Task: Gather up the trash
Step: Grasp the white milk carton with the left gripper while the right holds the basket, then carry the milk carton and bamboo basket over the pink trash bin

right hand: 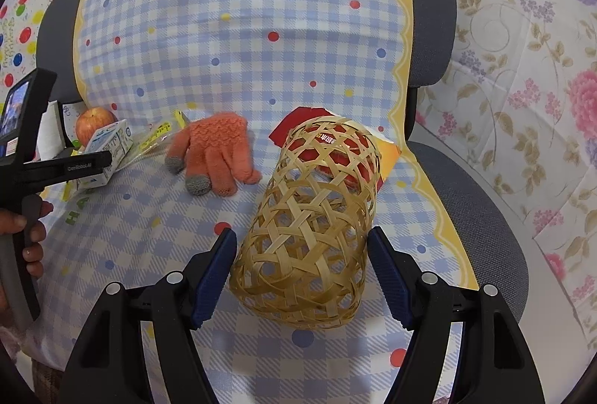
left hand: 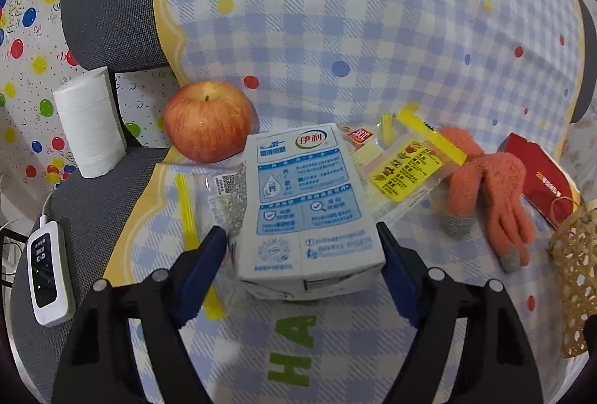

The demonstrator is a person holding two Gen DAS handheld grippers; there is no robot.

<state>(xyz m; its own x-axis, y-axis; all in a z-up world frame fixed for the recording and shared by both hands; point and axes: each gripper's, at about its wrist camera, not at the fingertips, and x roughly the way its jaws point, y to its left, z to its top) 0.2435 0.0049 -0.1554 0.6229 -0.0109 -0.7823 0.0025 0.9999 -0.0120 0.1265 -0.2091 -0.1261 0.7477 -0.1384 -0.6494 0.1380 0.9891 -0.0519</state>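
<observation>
— Looking at the left tongs point(left hand: 302, 236), they stand released astride the milk carton point(left hand: 306, 202) at the lower middle of the left view. The pads are just beside its sides and not pressing yet.
— And the right tongs point(right hand: 302, 239)?
— They grasp the woven bamboo basket point(right hand: 317, 217) by its sides, low in the centre of the right view.
— What may go wrong?
— I think the carton, if empty, can crush or slip out when squeezed near its end. It lies on a clear wrapper point(left hand: 220, 191), which may drag along. The apple point(left hand: 209, 120) just behind could be pushed and roll.
</observation>
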